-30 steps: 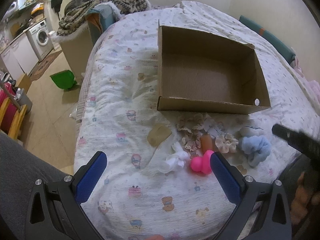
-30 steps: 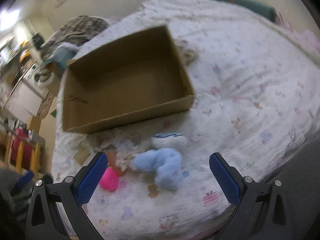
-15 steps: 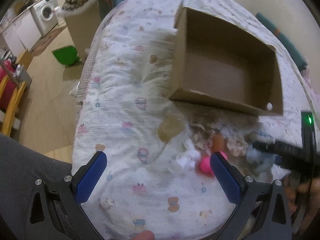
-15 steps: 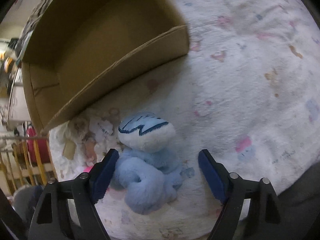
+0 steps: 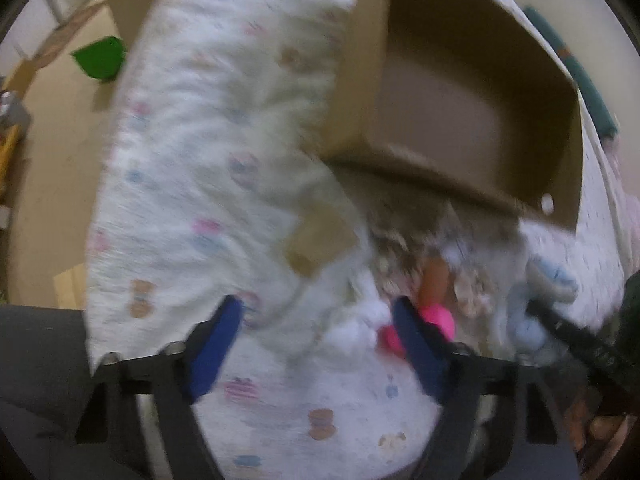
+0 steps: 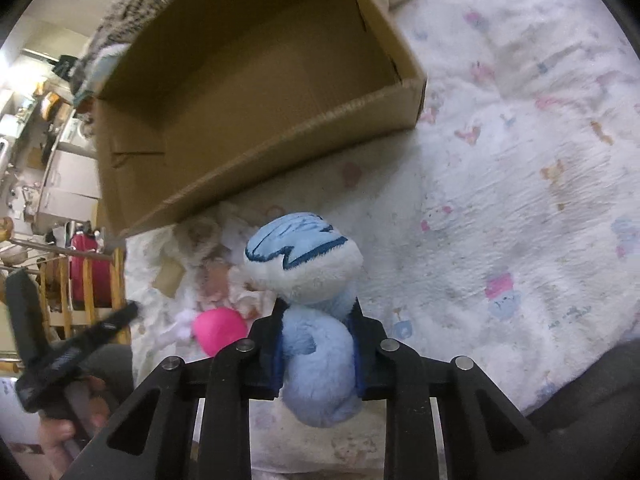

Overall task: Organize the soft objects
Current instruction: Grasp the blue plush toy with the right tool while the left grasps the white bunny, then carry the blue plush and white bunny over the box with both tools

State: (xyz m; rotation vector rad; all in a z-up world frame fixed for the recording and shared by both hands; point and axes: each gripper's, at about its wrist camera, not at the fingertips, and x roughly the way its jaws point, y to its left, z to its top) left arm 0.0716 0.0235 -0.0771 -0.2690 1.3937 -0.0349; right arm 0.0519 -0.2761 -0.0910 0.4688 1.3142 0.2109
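The right claw (image 6: 318,344) has just been closing and now pinches the light blue plush toy (image 6: 316,360) by its body, blue pads pressed into the fur on both sides, the toy's white-and-blue head bulging out just beyond the fingertips. Just to the left of that claw a pink toy (image 6: 218,334) lies on the bed (image 6: 520,184), with a jumble of small pale soft things past it. The left claw (image 5: 320,344) has also just been closing, yet its fingers stand apart, pads pressing on nothing; a small white fluffy thing (image 5: 352,330) lies between them on the bedspread, and the pink toy sits touching or just behind its right finger, though blur makes this hard to judge. Farther on, beyond both claws and the little pile, an open cardboard box (image 6: 256,92) rests on the bed.
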